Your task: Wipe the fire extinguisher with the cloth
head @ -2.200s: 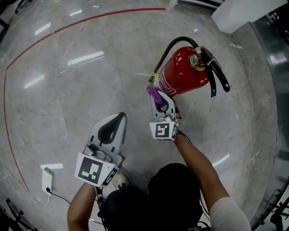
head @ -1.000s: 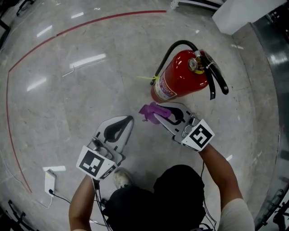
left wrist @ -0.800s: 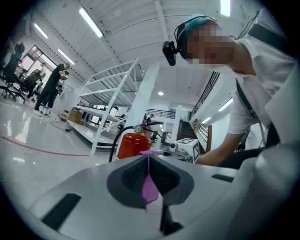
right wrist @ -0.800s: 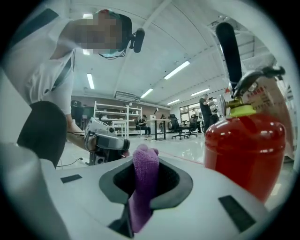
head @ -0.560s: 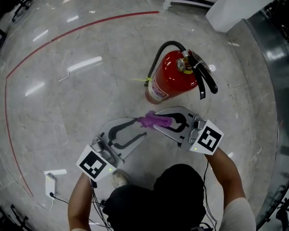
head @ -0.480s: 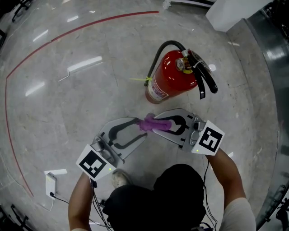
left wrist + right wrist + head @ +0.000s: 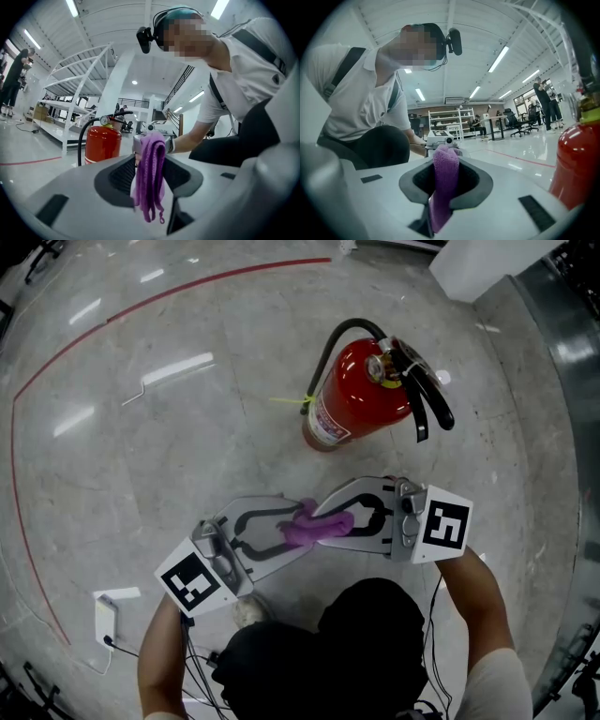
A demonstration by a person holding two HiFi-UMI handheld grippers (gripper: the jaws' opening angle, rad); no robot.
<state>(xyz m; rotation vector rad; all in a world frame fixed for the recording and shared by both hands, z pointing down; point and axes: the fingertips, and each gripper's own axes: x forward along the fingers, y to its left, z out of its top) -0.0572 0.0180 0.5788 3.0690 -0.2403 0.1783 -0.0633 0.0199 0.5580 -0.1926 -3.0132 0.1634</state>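
The red fire extinguisher stands upright on the floor beyond both grippers, apart from them; it also shows as the red fire extinguisher and, at the right edge, the fire extinguisher. My right gripper is shut on a folded purple cloth and points left. My left gripper faces it tip to tip, its jaws opening, with the cloth hanging between them and not pressed. The cloth sticks up between the right pads.
A curved red line runs over the grey floor. A white plug block with a cable lies at lower left. A white block is at top right. My shoe shows below the left gripper. People stand far off.
The right gripper has carried the cloth away from the extinguisher and turned left. The left gripper opened and swung right, so its jaws now stand around the cloth.
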